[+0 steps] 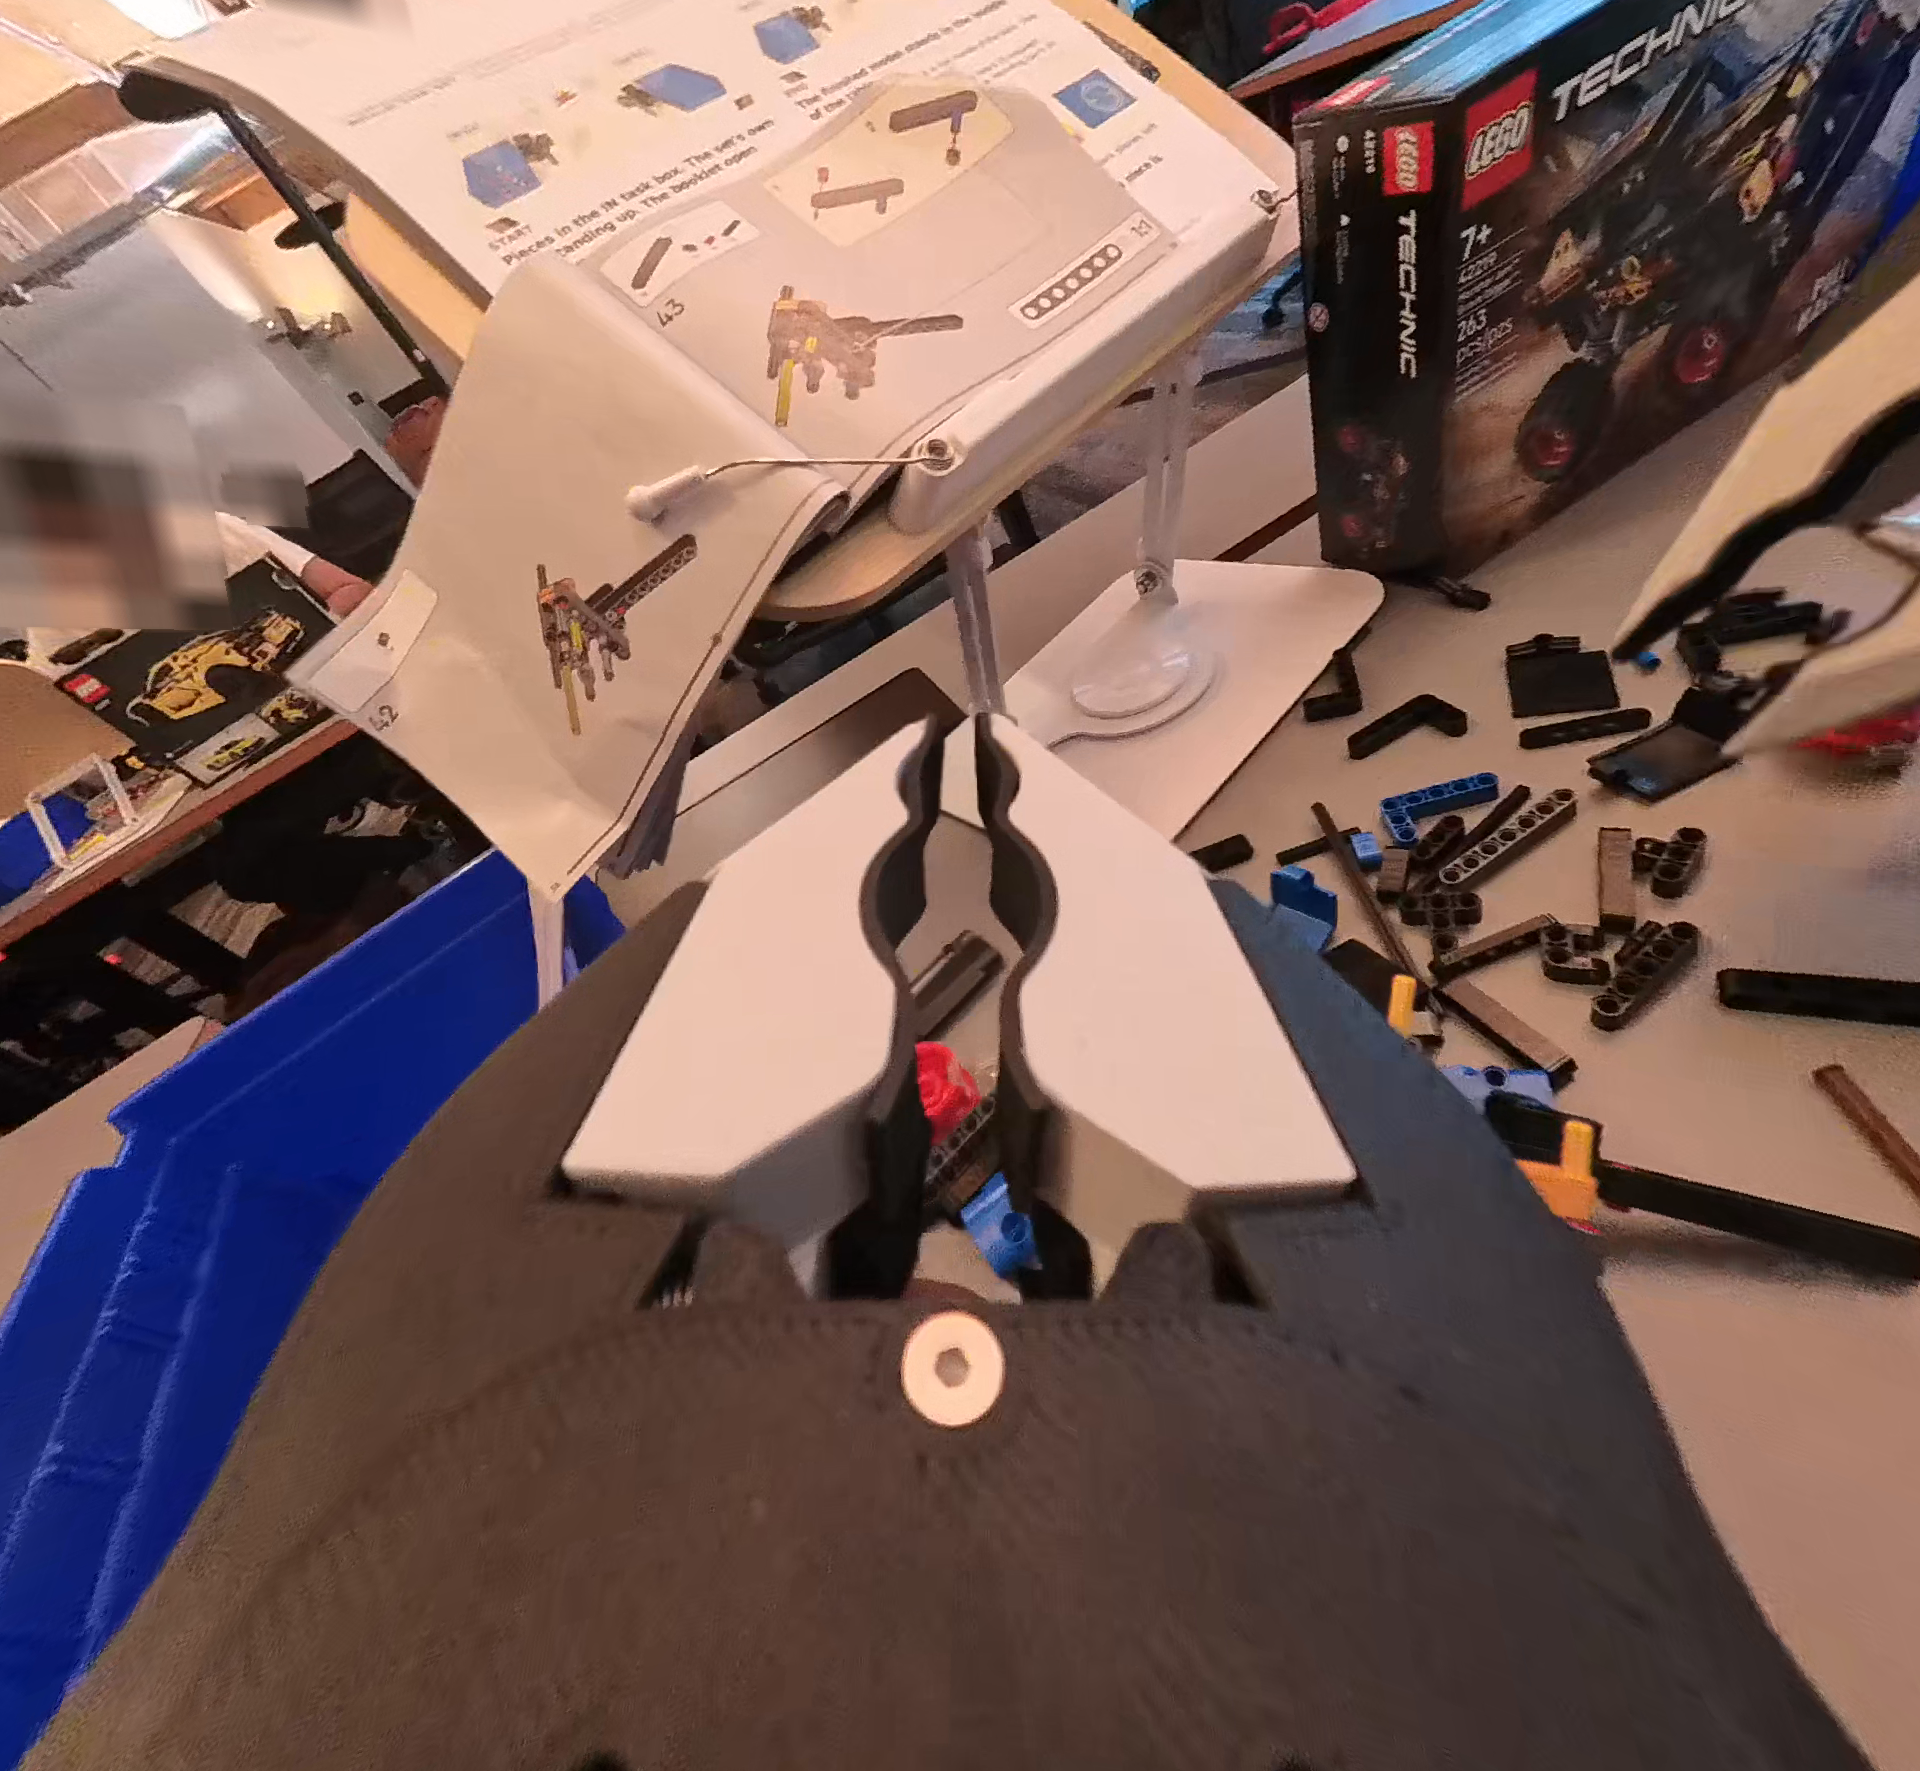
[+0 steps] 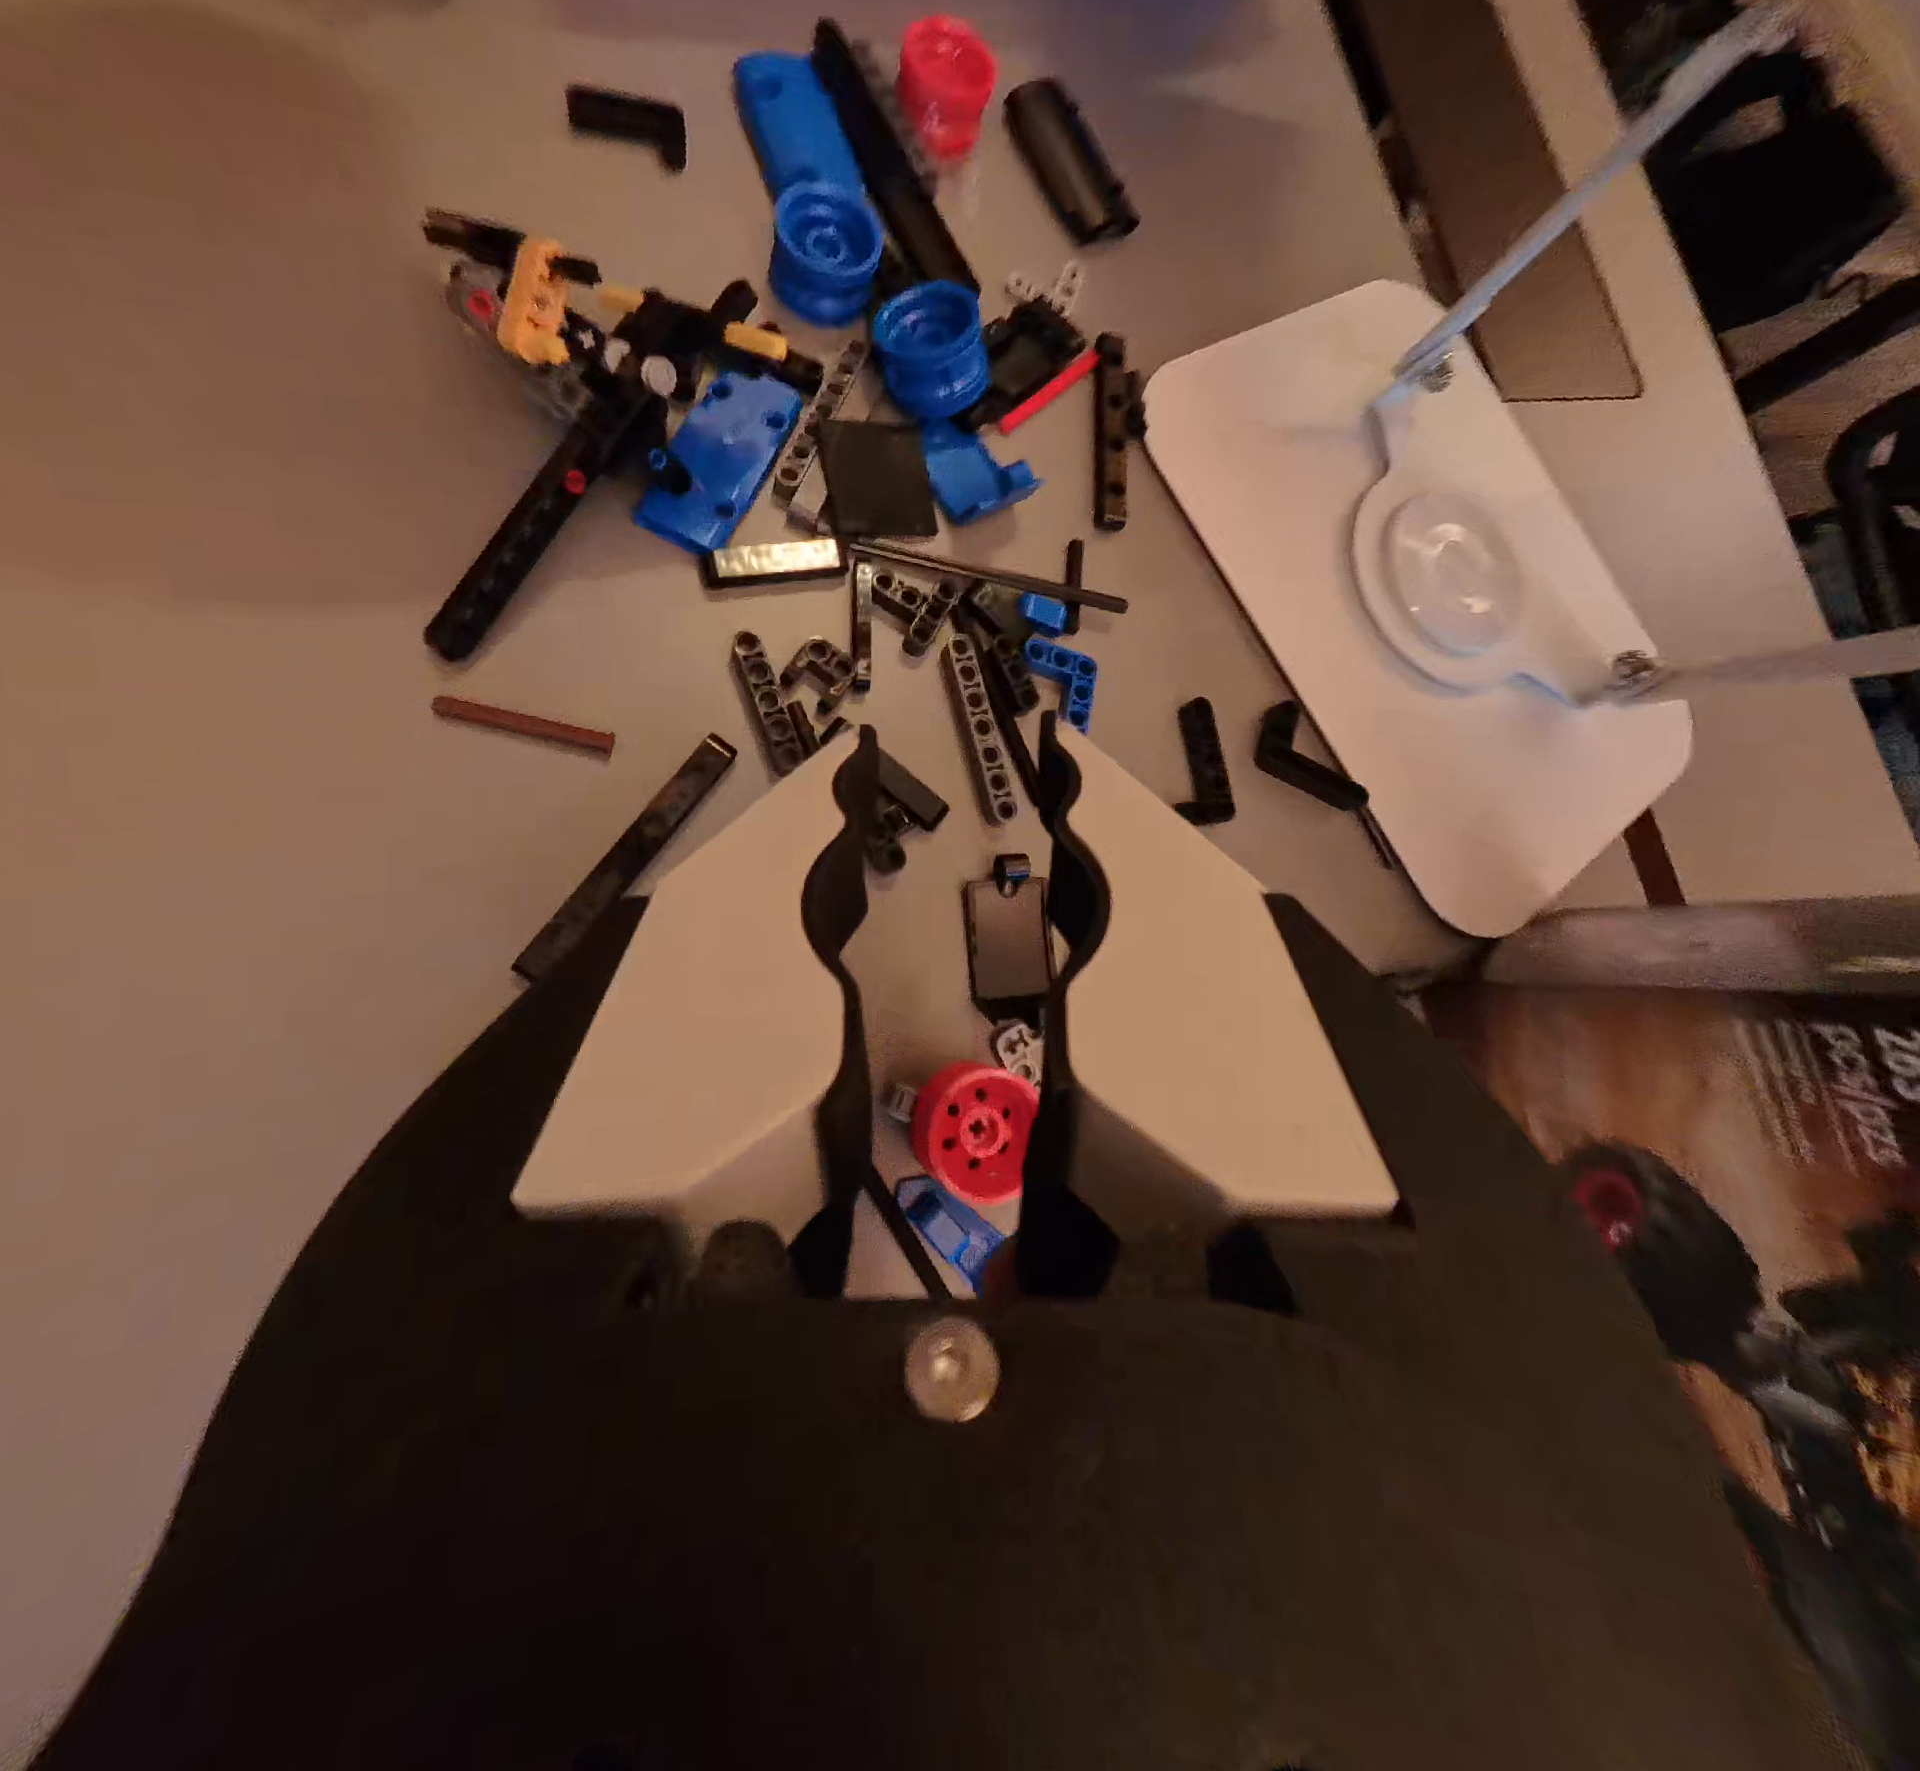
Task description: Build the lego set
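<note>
Your left gripper [image 1: 971,734] has its white fingers [image 1: 1132,952] clenched, tips together, with nothing pinched between them; it hangs over the table, pointing at the open instruction booklet [image 1: 831,267] on its white stand [image 1: 1195,641]. Through the gap near the finger roots you can glimpse a red piece and a small blue piece, but those look to lie on the table beneath, not in the grip.

Your right gripper [image 2: 956,745] is released, fingers well apart, hovering above the pile of loose plastic parts. Between its fingers, near their roots, lies a small red plastic wheel hub [image 2: 975,1131]; further toward the tips, beside the right-hand finger, a flat black rectangular panel [image 2: 1006,937]. Just ahead of the tips are the grey and black studless beams [image 2: 982,734], and well beyond them, ahead and to the left, the partly built sub-assembly with yellow connectors and a long black beam [image 2: 561,412], two blue ribbed wheel hubs [image 2: 928,350] close by on its right.

All of this should be light, hard and rigid, and smooth enough to skid on the grey tabletop [image 2: 260,786]. You would do best to take beams across their long flat sides, mid-length, so they do not swivel. Grip the hub across its rim, since the round face may roll out. The flat panel lies flush and is probably hard to lift; consider tipping it by an edge first. Hold the sub-assembly by its long beam, not by the yellow pins, which may pull loose.
</note>
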Tool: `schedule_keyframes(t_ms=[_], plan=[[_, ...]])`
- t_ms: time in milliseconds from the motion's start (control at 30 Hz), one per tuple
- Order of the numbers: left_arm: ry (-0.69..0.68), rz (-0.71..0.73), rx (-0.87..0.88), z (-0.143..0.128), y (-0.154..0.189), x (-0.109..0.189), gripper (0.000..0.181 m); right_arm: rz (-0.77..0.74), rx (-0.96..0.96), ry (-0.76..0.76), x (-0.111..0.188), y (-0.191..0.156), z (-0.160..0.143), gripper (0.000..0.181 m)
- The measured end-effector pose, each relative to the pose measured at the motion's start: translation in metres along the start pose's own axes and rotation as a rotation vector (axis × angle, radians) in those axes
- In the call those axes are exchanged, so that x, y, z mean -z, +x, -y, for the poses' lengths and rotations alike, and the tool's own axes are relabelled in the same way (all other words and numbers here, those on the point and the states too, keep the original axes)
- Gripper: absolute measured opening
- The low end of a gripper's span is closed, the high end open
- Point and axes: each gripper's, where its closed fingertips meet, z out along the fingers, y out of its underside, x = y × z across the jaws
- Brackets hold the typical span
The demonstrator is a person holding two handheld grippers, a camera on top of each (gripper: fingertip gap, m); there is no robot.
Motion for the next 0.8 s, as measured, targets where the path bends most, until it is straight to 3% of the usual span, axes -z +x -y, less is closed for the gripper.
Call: schedule_keyframes(t_ms=[433,500,633,800], plan=[[0.028,0.020,0.116,0.000,-0.021,0.008,0.007,0.198,0.034,-0.151,-0.049,-0.020,-0.030,0.016],[0.028,0.017,0.109,0.001,-0.019,0.008,0.007,0.215,0.022,-0.144,-0.051,-0.022,-0.030,0.006],[0.034,0.002,0.099,0.003,-0.015,0.007,0.010,0.227,-0.005,-0.136,-0.049,-0.022,-0.031,0.005],[0.116,-0.110,0.035,0.019,0.009,0.011,0.027,0.268,-0.109,-0.052,-0.032,-0.022,-0.017,0.000]])
